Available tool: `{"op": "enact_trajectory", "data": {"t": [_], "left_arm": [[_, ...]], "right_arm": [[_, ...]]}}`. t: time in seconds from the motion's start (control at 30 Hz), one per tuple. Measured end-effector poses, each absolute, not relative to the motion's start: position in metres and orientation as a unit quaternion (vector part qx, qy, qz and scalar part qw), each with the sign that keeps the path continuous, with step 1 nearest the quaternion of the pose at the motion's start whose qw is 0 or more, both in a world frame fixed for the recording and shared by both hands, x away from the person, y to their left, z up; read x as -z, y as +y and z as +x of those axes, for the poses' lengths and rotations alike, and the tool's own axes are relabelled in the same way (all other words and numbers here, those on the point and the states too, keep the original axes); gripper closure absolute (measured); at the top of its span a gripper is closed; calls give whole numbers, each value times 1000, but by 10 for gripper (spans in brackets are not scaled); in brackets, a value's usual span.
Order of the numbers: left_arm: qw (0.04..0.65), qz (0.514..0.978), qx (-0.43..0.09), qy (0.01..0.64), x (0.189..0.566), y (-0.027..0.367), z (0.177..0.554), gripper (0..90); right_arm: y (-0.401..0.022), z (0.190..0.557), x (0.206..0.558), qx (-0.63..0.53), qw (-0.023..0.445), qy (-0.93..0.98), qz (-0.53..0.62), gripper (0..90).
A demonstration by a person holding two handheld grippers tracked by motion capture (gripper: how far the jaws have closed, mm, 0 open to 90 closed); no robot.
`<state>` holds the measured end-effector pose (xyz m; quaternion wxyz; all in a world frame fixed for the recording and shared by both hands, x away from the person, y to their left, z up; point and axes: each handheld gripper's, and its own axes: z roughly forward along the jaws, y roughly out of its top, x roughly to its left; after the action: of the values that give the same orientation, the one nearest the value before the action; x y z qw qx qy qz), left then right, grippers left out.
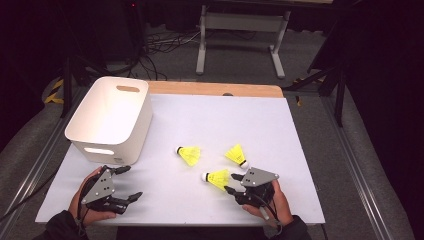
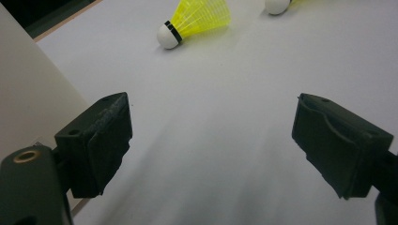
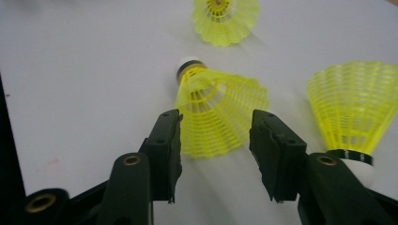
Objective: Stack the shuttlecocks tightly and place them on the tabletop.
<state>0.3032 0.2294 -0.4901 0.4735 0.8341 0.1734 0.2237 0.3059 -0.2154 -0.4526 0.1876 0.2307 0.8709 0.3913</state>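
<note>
High view: three yellow shuttlecocks lie loose on the white table [image 1: 165, 200]; the white bin [image 1: 109, 120] at far left looks empty, so nothing seems stowed yet. Right gripper [image 1: 231, 183] is at the nearest shuttlecock [image 1: 217, 178].

Left gripper view: left gripper [image 2: 211, 140] jaws wide, empty, beside the bin wall.

Right gripper view: jaws half-open, straddling that shuttlecock's skirt, pads not clearly pressing; grasp pending.
</note>
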Motion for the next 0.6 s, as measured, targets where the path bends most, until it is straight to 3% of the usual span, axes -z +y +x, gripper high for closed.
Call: {"op": "enact_trajectory", "data": {"t": [0.3, 0.47, 0.53, 0.6], "left_arm": [[473, 835, -223, 173, 490, 229, 303, 128], [469, 838, -222, 170, 491, 227, 304, 128], [468, 838, -221, 169, 491, 227, 304, 128], [469, 838, -221, 170, 491, 227, 304, 128]], "right_arm": [[-201, 304, 462, -373, 173, 886, 215, 557], [-190, 308, 465, -376, 174, 884, 215, 739], [-188, 309, 465, -374, 175, 885, 215, 768], [-183, 313, 465, -373, 181, 884, 214, 875]]}}
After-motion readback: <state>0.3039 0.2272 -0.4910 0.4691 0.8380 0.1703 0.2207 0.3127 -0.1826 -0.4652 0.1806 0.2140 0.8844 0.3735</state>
